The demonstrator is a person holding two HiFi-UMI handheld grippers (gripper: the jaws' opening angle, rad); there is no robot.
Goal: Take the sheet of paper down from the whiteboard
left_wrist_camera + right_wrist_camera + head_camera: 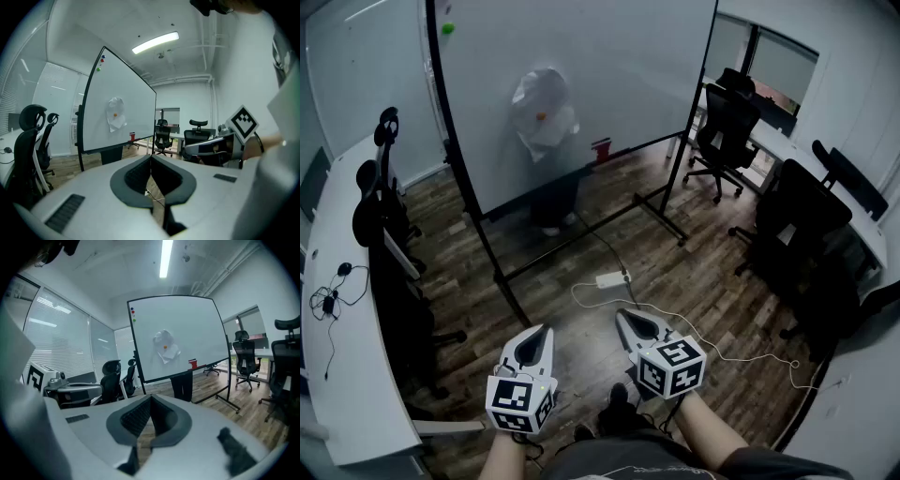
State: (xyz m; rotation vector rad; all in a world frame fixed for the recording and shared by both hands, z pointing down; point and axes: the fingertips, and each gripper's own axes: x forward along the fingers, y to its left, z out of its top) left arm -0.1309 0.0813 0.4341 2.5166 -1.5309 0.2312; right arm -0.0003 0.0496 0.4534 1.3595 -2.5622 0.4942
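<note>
A crumpled white sheet of paper (542, 112) hangs on the whiteboard (619, 66), pinned by an orange magnet (542, 116). The board stands well ahead of me across the wooden floor. Both grippers are held low and near my body, far from the sheet. My left gripper (546, 330) is shut with nothing in it, and my right gripper (623, 315) is shut and empty beside it. From the left gripper view the paper (116, 120) shows beyond the closed tips of the left gripper (151, 157). The right gripper view has the paper (167, 351) above the right gripper (151, 397).
A red eraser (601, 148) sits on the board's tray, and a green magnet (447, 28) sits at its top left. A power strip (612, 279) and white cable lie on the floor near the stand's feet. Black office chairs (727, 122) stand right, others by the left desk (337, 375).
</note>
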